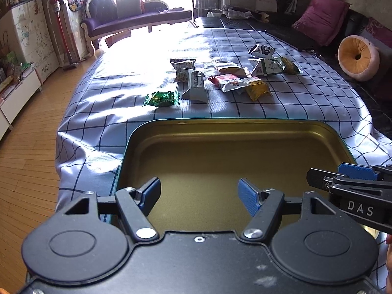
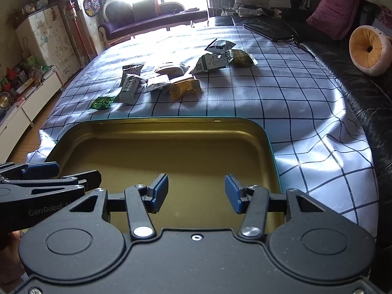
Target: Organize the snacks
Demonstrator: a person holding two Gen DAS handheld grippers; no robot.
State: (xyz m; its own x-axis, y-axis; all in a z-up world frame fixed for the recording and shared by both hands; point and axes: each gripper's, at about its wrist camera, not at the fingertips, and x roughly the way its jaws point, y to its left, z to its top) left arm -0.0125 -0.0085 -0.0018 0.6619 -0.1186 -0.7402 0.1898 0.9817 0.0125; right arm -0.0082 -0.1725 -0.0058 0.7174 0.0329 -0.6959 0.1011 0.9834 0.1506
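An empty gold tin box (image 1: 245, 132) with a teal rim sits at the near edge of the checked tablecloth; it also shows in the right wrist view (image 2: 159, 125). Several snack packets lie beyond it: a green one (image 1: 161, 98) (image 2: 103, 103) nearest, a white one (image 1: 194, 87) (image 2: 128, 89), a yellow one (image 1: 258, 90) (image 2: 185, 88), others behind. My left gripper (image 1: 199, 196) is open and empty above the box. My right gripper (image 2: 196, 192) is open and empty above the box, beside the left; it also shows in the left wrist view (image 1: 343, 175).
The tablecloth (image 1: 318, 103) covers a long table. A black sofa with a round orange cushion (image 1: 357, 57) and a magenta pillow (image 1: 321, 19) lines the right side. A wooden floor and white cabinets (image 1: 22, 90) lie to the left. A purple chaise (image 1: 137, 17) stands by the window.
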